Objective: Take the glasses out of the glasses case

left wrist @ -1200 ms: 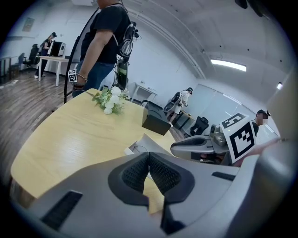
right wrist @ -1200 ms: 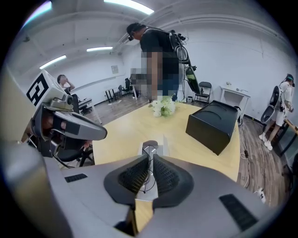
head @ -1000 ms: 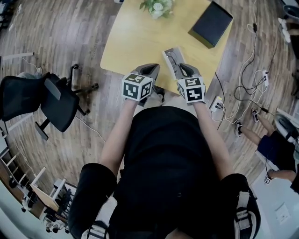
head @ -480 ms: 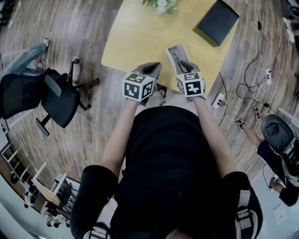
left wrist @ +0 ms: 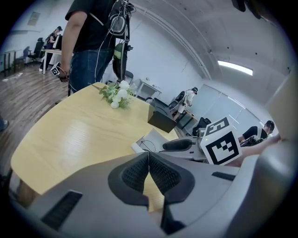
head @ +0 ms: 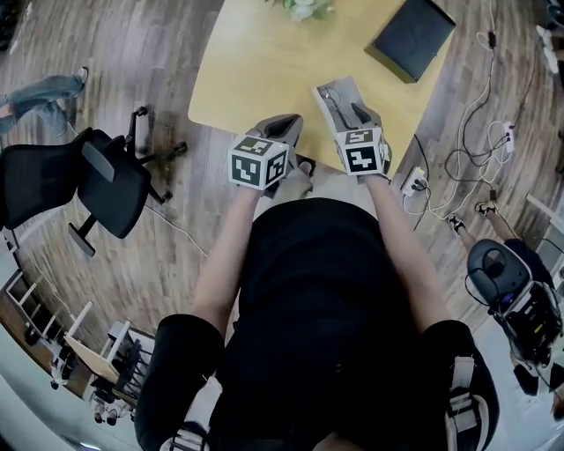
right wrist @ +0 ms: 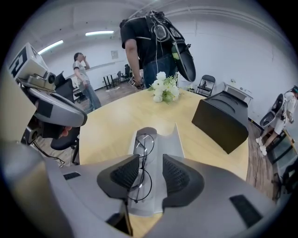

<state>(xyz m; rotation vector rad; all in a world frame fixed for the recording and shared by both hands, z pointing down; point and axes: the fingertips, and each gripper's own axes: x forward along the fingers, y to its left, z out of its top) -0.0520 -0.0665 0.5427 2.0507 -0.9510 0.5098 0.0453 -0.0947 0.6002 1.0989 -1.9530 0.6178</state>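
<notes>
The right gripper's jaws are opening, with the glasses between them in the open glasses case by the counter's near edge. The left gripper's jaws are pressed together, empty.

A light wooden table stands on a grey-brown plank floor. 1 black office chair sits near one side, and cables trail along the other. The walls are white, and 1 ceiling strip light glows.

glasses: partly behind right hand-held gripper | flowers: cut by top edge
</notes>
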